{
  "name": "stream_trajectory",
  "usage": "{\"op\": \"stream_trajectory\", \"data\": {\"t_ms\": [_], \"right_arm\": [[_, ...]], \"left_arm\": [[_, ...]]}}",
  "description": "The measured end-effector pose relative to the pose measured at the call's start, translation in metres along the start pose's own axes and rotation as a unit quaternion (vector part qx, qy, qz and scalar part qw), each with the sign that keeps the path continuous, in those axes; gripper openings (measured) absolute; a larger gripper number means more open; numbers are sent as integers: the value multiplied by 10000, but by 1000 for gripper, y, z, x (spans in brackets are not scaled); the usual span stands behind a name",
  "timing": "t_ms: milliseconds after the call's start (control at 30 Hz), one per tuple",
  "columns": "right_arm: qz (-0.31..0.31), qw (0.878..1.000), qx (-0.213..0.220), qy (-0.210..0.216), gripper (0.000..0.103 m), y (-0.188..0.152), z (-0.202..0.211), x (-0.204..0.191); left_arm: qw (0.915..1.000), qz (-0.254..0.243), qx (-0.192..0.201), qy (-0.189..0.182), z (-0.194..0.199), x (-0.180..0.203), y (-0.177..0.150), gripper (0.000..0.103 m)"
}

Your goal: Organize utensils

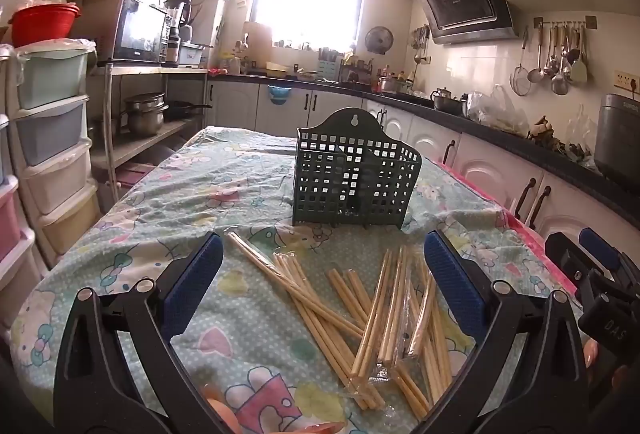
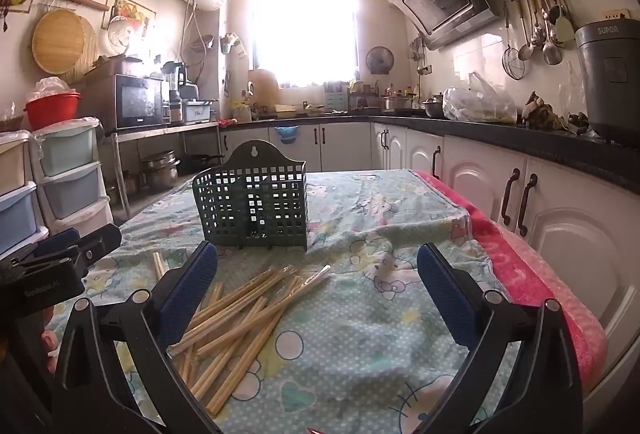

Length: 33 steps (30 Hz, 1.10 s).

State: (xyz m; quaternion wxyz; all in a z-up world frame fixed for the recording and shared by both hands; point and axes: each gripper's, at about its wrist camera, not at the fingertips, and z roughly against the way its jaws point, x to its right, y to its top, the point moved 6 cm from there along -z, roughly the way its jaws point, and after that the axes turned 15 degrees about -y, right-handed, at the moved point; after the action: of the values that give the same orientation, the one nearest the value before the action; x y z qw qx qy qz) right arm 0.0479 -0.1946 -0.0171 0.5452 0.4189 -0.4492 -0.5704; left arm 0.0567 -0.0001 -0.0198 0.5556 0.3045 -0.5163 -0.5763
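Blue-padded fingers (image 1: pixel 454 286) of the left gripper (image 1: pixel 324 282) stood spread wide and empty above the table, and between and just below them lay the loose pile of bamboo chopsticks (image 1: pixel 360 318), some in clear plastic sleeves, scattered on the cartoon-print tablecloth (image 1: pixel 240 186) near its front edge. Beyond the pile, toward the middle of the table, a dark green perforated utensil holder (image 1: pixel 354 178) stood upright with nothing visible inside it. At the right edge of that view part of the right gripper (image 1: pixel 596 274) showed beside the pile. From the right wrist, the right gripper (image 2: pixel 318 288) was likewise wide and held nothing; the chopsticks (image 2: pixel 236 314) lay under and beside its left finger, left of its centre line, with the utensil holder (image 2: pixel 252 202) ahead and to the left. A pink towel (image 2: pixel 532 274) ran along the table's right edge.
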Motion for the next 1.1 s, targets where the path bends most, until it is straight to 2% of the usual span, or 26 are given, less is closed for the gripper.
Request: {"op": "stream_trajectory", "data": {"t_ms": [700, 833, 933, 1100], "right_arm": [[80, 9999, -85, 80, 97, 0, -2, -4], [199, 9991, -279, 264, 97, 2, -11, -12], [300, 9977, -426, 429, 97, 5, -19, -18], [404, 9950, -662, 623, 97, 8, -31, -28]], "left_arm": [[9999, 105, -47, 28, -7, -5, -6, 93], [9995, 279, -151, 66, -7, -16, -5, 93], [9974, 615, -359, 95, -8, -27, -5, 93], [9975, 629, -246, 224, -6, -39, 1, 93]]}}
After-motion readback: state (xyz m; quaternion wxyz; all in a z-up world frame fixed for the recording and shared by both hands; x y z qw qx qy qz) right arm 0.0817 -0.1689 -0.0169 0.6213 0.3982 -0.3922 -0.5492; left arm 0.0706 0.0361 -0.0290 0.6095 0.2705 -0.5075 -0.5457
